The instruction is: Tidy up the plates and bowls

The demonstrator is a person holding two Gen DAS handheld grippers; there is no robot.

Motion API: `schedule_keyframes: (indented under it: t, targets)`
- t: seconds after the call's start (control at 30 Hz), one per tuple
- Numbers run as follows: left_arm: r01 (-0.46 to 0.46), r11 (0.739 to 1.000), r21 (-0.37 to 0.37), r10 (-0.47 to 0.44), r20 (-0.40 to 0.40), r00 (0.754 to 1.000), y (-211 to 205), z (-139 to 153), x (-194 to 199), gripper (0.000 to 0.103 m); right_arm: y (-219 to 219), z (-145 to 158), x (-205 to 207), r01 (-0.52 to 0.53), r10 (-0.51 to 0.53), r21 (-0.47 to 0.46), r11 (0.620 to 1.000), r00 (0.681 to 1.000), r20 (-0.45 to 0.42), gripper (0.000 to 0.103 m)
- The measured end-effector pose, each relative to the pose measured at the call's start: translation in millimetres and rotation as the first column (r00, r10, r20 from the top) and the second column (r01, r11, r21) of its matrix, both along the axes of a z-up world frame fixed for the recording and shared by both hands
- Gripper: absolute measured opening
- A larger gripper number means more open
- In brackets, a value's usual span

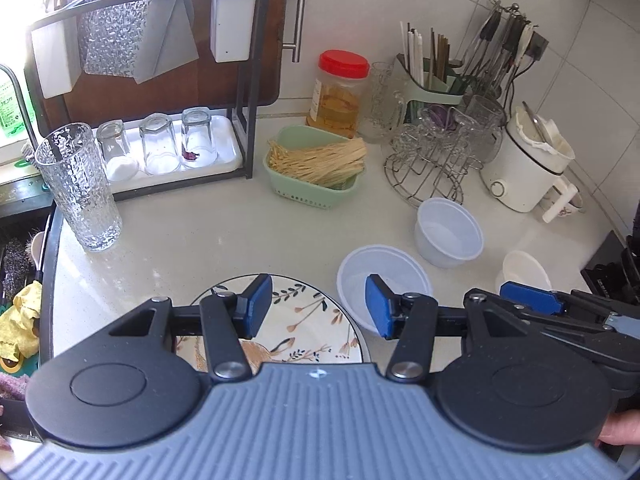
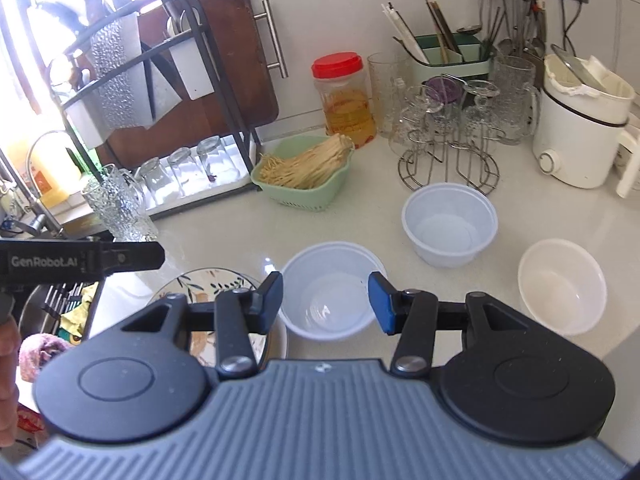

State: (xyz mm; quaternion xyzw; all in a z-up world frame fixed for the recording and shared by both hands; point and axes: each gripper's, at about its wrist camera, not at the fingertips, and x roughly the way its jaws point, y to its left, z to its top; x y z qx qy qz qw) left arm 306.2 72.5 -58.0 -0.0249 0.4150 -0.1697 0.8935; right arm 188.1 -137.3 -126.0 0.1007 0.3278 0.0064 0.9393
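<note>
A floral plate point(image 1: 308, 320) lies at the counter's near edge, under my open, empty left gripper point(image 1: 318, 306); it also shows in the right wrist view point(image 2: 200, 284). A translucent bowl point(image 1: 384, 276) sits right of the plate, below my open, empty right gripper point(image 2: 326, 298); it also shows in the right wrist view point(image 2: 332, 292). A second translucent bowl point(image 2: 450, 224) stands farther back right. A white bowl point(image 2: 562, 284) sits at the right. The right gripper point(image 1: 528, 298) shows at the right of the left wrist view.
A green basket of noodles point(image 2: 304, 172), a red-lidded jar point(image 2: 346, 96), a wire glass rack point(image 2: 448, 136), a white cooker point(image 2: 576, 120), a tall textured glass point(image 1: 80, 184) and a dish rack with upturned glasses point(image 1: 160, 144) stand behind. A sink point(image 1: 20, 272) lies left.
</note>
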Motion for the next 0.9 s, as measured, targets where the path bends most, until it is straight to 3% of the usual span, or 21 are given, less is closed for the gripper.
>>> schedule_keyframes:
  t: [0.37,0.8,0.9]
  targets:
    - [-0.001,1.000,-0.019,0.001,0.013,1.000,12.2,-0.3,-25.1,0.058,9.3,-1.1,-12.9,0.000,0.000,-0.009,1.000,1.000,0.015,0.050]
    - [0.006,1.000,-0.019,-0.006,0.008,1.000,-5.2,-4.0,-12.1,0.058,-8.1,-5.5,-5.0,0.013,-0.013,-0.002,1.000,1.000,0.014,0.050]
    - [-0.004,0.997,-0.080,0.004,-0.002,1.000,-9.8,1.7,-4.7,0.058,-17.8,1.4,1.6,0.001,-0.001,-0.002,1.000,1.000,0.031,0.050]
